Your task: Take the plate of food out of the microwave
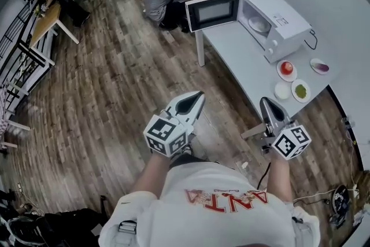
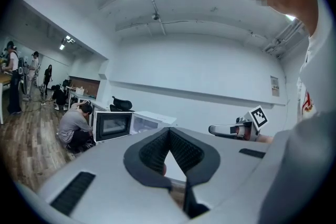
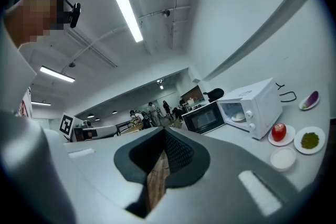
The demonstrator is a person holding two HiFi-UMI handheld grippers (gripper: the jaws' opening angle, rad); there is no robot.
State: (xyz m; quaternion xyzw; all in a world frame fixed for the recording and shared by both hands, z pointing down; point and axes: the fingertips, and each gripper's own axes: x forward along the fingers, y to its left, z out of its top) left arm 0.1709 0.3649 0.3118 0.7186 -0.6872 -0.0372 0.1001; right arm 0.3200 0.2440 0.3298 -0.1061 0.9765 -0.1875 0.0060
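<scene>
- The left tool (image 1: 195, 96) is held out level over the wooden floor, short of the counter (image 1: 243, 61). Its jaws are together at the tips and there is nothing between them.
- The microwave door (image 1: 212, 10) is already swung wide open, so I judge the opening step done. Nothing blocks the way into the cavity.
- The plate of food (image 1: 258, 24) is inside the microwave (image 1: 289, 20), lying flat on the cavity floor with something pale on it. What the food is cannot be made out. It is untouched and well apart from both tools, so the reach, the grasp and the lift out all remain. The task is at its very start.
- The plate is round, so it has no long axis of its own, and it lies level with its face up. The cavity opens toward the left of the head view, facing the floor side of the counter. I judge the plate has to come out that way, rim first and kept level.
- The right tool (image 1: 266, 102) is also level, near the counter's nearer end. Its jaws are closed and empty.
- Small dishes stand on the counter just past the microwave, one of them with an apple (image 1: 287, 69).
</scene>
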